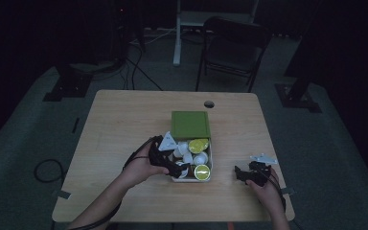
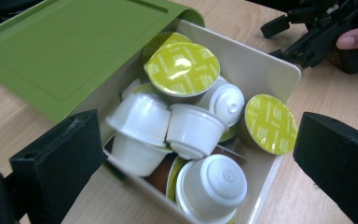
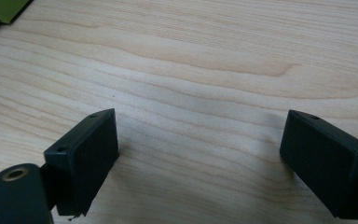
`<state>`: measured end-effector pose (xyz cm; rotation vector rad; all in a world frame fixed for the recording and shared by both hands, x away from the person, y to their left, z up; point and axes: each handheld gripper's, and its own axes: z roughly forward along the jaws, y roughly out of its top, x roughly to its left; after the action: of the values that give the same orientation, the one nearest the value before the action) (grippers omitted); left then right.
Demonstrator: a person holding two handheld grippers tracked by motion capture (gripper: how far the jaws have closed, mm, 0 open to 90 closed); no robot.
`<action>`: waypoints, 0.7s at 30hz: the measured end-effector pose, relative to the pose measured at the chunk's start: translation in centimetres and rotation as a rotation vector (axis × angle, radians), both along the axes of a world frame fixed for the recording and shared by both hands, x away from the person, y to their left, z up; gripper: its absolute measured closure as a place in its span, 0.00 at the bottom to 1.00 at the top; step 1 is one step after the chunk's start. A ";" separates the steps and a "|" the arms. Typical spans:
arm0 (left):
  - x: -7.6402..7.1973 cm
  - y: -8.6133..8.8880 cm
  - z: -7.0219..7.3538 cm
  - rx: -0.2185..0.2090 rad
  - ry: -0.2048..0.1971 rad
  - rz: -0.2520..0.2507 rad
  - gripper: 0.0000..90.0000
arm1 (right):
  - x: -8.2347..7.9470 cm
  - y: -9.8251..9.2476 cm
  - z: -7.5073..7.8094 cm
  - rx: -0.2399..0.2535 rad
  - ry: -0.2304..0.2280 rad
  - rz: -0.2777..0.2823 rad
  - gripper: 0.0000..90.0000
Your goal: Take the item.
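Right now your left gripper hangs over the near end of the white box, jaws spread wide, holding nothing. The coffee pods lie just ahead of it, piled between the jaws. The box runs long away from you, its green lid pushed back. Your right gripper sits well apart over bare table, jaws wide too, so the left is nearer.
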<state>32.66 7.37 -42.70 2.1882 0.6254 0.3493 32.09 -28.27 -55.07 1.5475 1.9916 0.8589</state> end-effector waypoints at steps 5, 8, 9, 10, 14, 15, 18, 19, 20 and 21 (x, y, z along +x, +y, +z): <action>0.6 -0.8 -0.3 0.000 0.002 -0.004 0.07 | 0.0 0.0 0.0 0.000 0.000 0.000 0.12; 0.8 -1.1 -0.5 -0.012 0.002 0.007 0.09 | 0.0 0.0 0.0 0.000 -0.001 0.000 0.12; 0.9 -1.2 -0.6 -0.015 0.004 0.012 0.13 | 0.0 0.0 0.0 0.000 0.000 0.000 0.12; 1.0 -1.3 -0.6 -0.020 0.006 0.017 0.13 | 0.0 0.0 0.0 0.001 0.000 0.000 0.12; 1.3 -1.7 -0.8 -0.022 0.009 0.018 0.15 | 0.0 0.0 0.0 0.000 0.000 0.000 0.12; 1.4 -1.9 -0.9 -0.027 0.012 0.022 0.16 | 0.0 0.0 0.0 0.001 0.000 0.000 0.12; 1.6 -2.1 -0.9 -0.025 0.015 0.017 0.17 | 0.0 0.0 0.0 0.001 0.000 0.000 0.12; 1.7 -2.3 -1.0 -0.015 0.010 0.013 0.17 | 0.0 0.0 0.0 0.001 0.000 0.000 0.12; 1.8 -2.4 -1.0 -0.013 0.012 0.010 0.17 | 0.0 0.0 0.0 0.001 0.000 0.000 0.12; 1.8 -2.4 -1.0 -0.013 0.012 0.010 0.17 | 0.0 0.0 0.0 0.001 0.000 0.000 0.12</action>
<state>34.44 4.94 -43.67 2.1772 0.6441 0.3372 32.09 -28.27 -55.07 1.5484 1.9909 0.8599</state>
